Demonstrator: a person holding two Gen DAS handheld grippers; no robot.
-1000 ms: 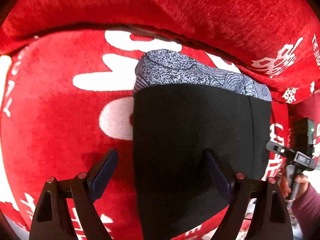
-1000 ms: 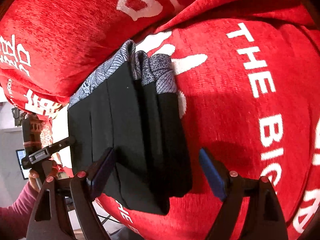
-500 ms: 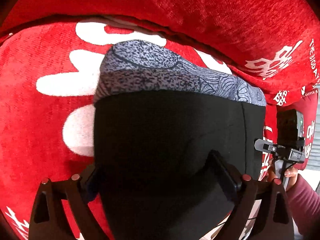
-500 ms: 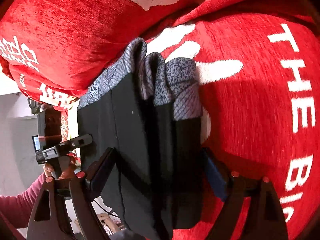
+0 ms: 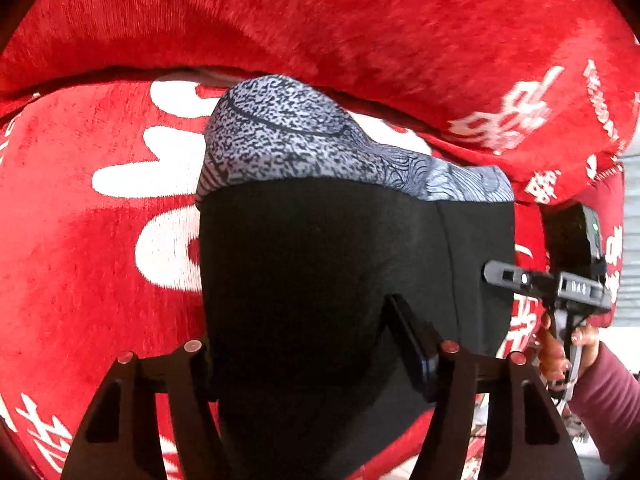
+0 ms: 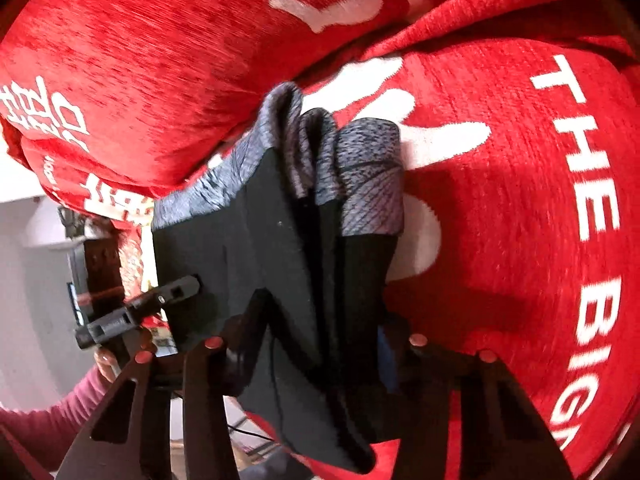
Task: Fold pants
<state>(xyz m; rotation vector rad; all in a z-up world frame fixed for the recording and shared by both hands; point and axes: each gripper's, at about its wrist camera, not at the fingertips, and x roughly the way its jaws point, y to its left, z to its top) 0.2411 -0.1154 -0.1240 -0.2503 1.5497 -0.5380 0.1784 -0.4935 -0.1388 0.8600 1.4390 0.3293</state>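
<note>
Both grippers (image 5: 308, 344) (image 6: 316, 332) now around pants (image 5: 340, 264).

Bright, motion-blurred, fisheye-warped, dark corners

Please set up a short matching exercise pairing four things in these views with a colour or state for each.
Things:
1. pants
2. patterned band on the pants
3. sofa cover
4. sleeve

Descriptions:
A. red with white lettering
B. grey with dark speckles and lines
C. pink, at the edge of the view
D. black, folded in layers, between the jaws of both grippers

Right pairs: 1-D, 2-B, 3-A, 4-C. The jaws of the left gripper and the right gripper are closing, with the pants between them.
</note>
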